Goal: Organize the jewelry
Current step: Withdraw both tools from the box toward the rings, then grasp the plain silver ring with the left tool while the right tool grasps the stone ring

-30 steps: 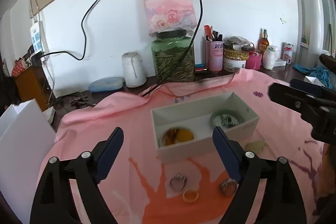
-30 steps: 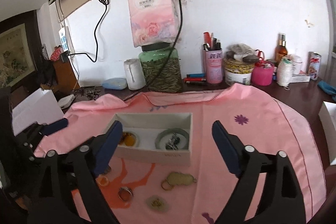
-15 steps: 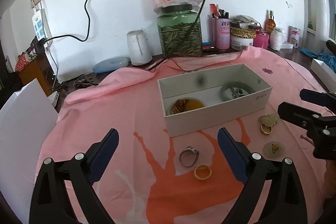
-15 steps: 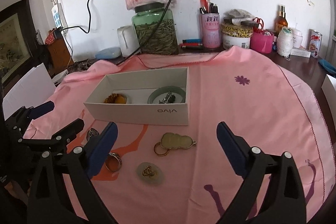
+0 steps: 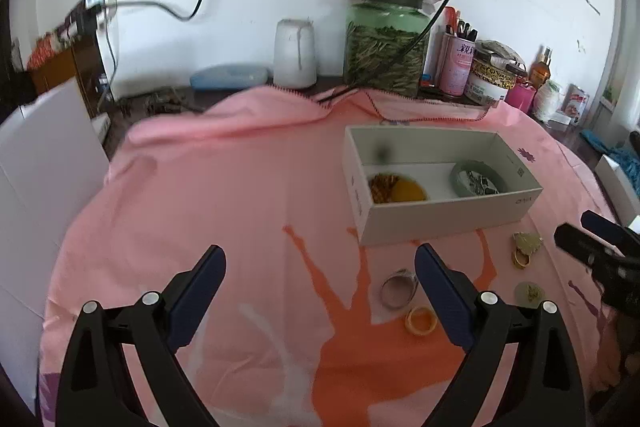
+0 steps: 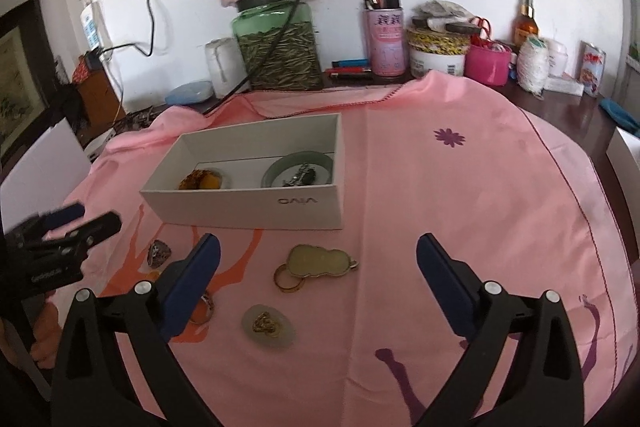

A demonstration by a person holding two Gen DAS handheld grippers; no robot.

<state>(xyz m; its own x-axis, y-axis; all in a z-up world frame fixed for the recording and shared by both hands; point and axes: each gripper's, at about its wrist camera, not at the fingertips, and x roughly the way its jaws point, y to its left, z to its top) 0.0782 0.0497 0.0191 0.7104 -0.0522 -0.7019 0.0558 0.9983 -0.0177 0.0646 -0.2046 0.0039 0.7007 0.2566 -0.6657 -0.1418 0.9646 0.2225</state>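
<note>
Both claws have been drawn back and lowered within the last second. The left gripper (image 5: 320, 267) and the right gripper (image 6: 318, 253) are held wide apart, with nothing carried. The white box (image 6: 248, 203), already holding an amber piece (image 6: 200, 182) and a green bangle (image 6: 298, 167), is now seen at 12 o'clock from the right claw. A gourd pendant (image 6: 318, 261), a gold ring (image 6: 288, 281) and a round pendant (image 6: 266, 325) are left on the pink cloth (image 6: 460, 211), just below the box. A pickup is judged next.
</note>
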